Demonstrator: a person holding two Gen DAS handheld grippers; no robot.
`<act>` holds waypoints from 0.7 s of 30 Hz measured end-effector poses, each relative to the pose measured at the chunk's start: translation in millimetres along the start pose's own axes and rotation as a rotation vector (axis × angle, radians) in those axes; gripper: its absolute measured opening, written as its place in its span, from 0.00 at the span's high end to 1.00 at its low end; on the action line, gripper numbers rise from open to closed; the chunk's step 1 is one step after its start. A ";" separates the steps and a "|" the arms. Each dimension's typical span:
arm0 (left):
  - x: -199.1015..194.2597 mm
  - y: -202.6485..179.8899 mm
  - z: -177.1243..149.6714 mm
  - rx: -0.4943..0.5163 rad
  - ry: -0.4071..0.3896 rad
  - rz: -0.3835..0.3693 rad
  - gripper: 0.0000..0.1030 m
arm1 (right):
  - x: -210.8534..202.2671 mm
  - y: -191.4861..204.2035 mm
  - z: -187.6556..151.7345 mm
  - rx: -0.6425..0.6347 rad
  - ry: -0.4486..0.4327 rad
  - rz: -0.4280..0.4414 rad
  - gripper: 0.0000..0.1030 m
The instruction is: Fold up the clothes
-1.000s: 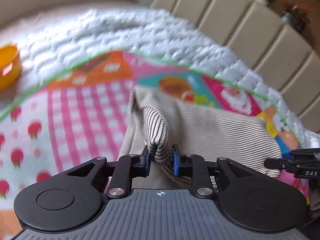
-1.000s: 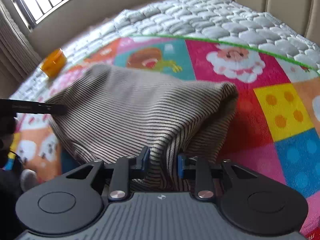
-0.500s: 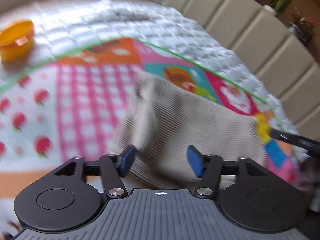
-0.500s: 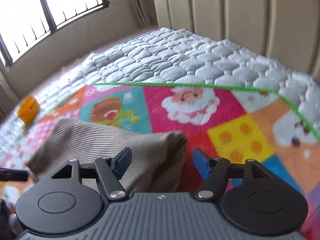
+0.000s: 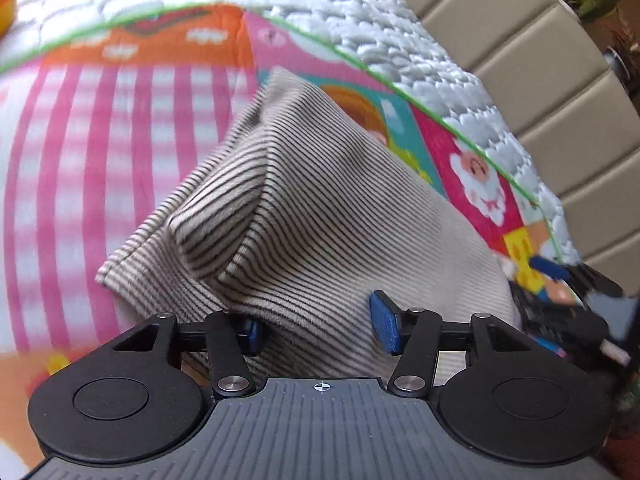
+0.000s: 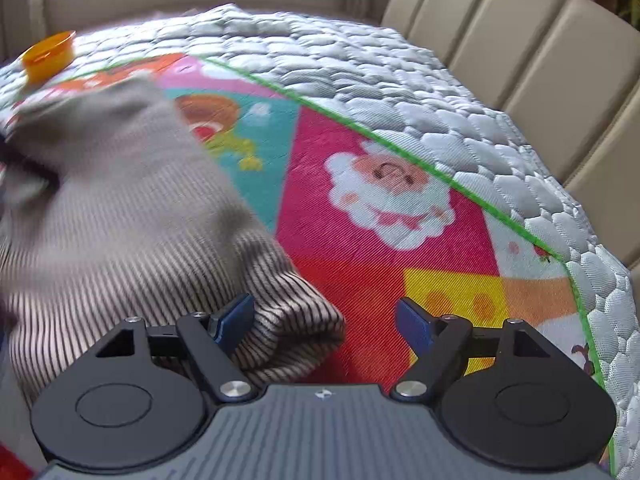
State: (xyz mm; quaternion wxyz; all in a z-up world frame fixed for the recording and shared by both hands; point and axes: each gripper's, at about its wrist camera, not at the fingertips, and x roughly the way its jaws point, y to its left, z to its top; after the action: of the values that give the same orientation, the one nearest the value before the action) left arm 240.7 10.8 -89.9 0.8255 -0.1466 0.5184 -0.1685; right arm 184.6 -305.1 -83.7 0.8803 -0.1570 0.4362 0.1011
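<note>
The colourful mat (image 6: pixel 360 264) over the quilted mattress (image 6: pixel 360 80) now carries the striped garment (image 5: pixel 320 208), set down folded well inside the mat's far green edge. It was clamped by both grippers a second ago; the left gripper (image 5: pixel 318 326) and right gripper (image 6: pixel 324 320) are now spread wide, nothing held, so this fold is judged done.

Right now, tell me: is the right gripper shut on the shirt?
No. The right gripper stands open, its jaws wide apart, with the striped shirt lying loose on the mat.
</note>
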 end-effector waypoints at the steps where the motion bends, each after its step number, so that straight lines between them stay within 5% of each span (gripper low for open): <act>1: 2.0 -1.1 8.2 0.022 -0.026 0.030 0.44 | -4.9 6.1 -3.2 -0.019 0.007 0.015 0.24; 5: 7.5 2.3 39.0 0.051 -0.110 0.139 0.40 | -25.0 34.4 -13.5 -0.111 0.013 0.090 0.24; 9: -6.9 7.5 43.9 0.027 -0.132 0.160 0.32 | -37.0 56.2 -22.3 -0.138 -0.014 0.176 0.24; 12: -23.6 7.4 23.5 0.007 -0.097 0.098 0.20 | -48.2 51.4 -19.9 -0.096 -0.059 0.210 0.23; 17: -38.2 4.3 -28.8 -0.039 0.034 -0.031 0.13 | -62.4 5.8 -8.8 0.229 -0.126 0.266 0.10; 21: -36.7 -0.6 -55.9 -0.085 0.113 -0.131 0.15 | -56.9 16.3 -11.3 0.176 -0.087 0.214 0.07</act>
State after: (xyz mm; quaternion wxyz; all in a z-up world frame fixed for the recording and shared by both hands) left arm 175.2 22.3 -83.5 0.7751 -0.2054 0.5601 -0.2079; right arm 137.1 -296.4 -47.6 0.8930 -0.0273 0.4189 0.1625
